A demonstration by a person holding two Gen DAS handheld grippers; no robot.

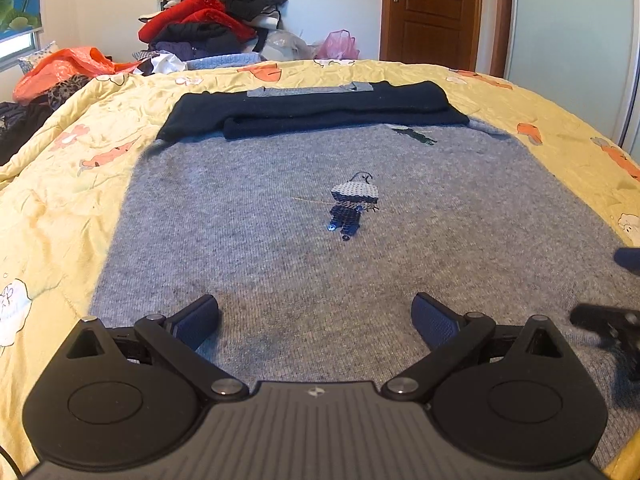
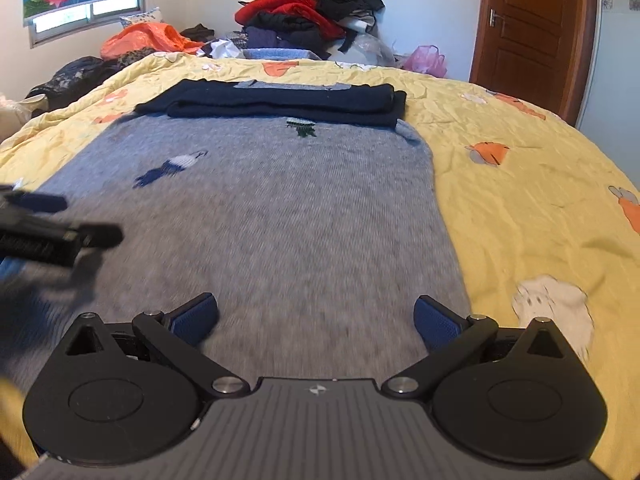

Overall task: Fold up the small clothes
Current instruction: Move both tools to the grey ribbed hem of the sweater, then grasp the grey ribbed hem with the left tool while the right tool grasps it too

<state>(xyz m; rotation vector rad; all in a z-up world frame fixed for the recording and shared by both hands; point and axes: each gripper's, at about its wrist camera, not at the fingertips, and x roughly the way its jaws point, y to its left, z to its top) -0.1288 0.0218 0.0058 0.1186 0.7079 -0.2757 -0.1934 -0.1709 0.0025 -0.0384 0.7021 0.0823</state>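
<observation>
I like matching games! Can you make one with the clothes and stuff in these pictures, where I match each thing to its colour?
Things:
1. sweater spread on the bed
2. folded sleeves across its far end
3. bedspread
4. door

Colours:
A. yellow
B. brown
C. grey
D. dark navy

Pairs: 1-C, 2-D, 3-A, 4-B
</observation>
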